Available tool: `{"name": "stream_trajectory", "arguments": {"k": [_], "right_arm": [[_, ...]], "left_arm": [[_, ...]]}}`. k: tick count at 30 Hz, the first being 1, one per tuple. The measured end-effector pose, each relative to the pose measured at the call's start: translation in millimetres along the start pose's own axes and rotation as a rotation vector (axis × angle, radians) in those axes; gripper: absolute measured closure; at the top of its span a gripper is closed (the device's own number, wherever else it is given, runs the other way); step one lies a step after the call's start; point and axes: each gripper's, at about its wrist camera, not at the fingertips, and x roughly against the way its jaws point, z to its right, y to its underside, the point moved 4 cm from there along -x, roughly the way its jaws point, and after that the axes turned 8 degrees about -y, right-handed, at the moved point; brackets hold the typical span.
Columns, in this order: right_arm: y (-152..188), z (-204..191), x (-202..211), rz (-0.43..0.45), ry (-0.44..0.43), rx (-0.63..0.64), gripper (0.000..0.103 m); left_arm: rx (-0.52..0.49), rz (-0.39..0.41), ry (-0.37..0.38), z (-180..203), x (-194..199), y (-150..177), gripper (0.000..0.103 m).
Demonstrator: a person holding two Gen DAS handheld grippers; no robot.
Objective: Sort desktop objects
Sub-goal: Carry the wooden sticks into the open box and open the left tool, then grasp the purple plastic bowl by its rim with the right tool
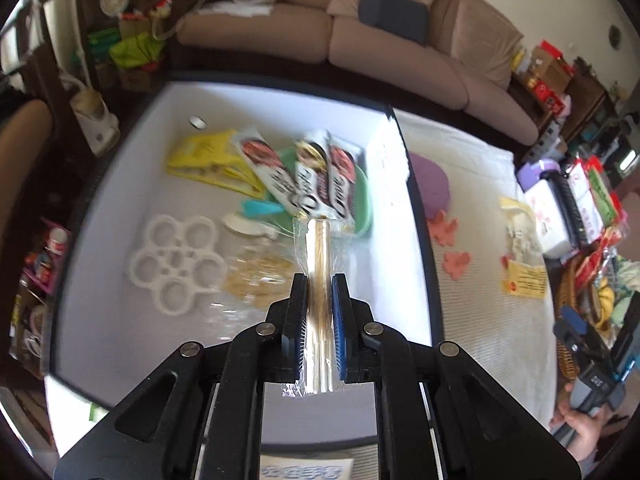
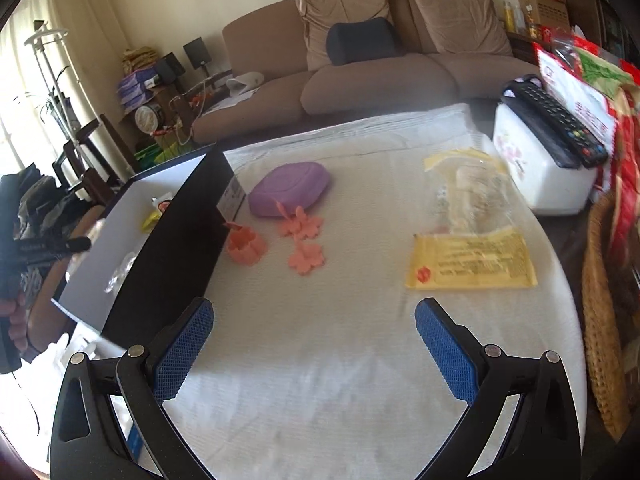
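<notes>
My left gripper (image 1: 319,280) is shut on a shiny metal stick in a clear plastic wrapper (image 1: 318,264), held above the black box with a white inside (image 1: 120,208). In that box lie snack packets (image 1: 304,176), a yellow packet (image 1: 208,156), a green dish (image 1: 362,200), a white flower-shaped mould (image 1: 176,264) and a bag of pale pieces (image 1: 256,276). My right gripper (image 2: 314,312) stands open over the white cloth (image 2: 320,360), nothing between its fingers. Ahead of it lie pink flower pieces (image 2: 304,256), a purple pad (image 2: 292,188), a yellow card (image 2: 472,264) and a clear bag (image 2: 468,188).
A white case (image 2: 540,172) with a black remote (image 2: 556,120) on it sits at the cloth's far right, beside a wicker basket (image 2: 600,320) and red packets. A brown sofa (image 2: 360,68) stands behind the table. The box wall (image 2: 176,264) borders the cloth's left.
</notes>
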Motion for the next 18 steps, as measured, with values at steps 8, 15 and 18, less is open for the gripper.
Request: {"name": "stream_trajectory", "arguments": {"k": [8,15,18], "right_arm": [[-43,-7,-64,-0.073,0.017,0.058,0.000],[-62,-1,-88,-0.068,-0.006,0.008,0.000],[-64,7,-93,-0.067,0.001,-0.002,0.000]], "left_arm": [[-0.010,-0.104,0.006,31,-44,4,0.078],[-0.002,-0.052,0.055,32,-13,-10,0.043],[-0.014,-0.003,0.097,41,8,-20,0.043]]}}
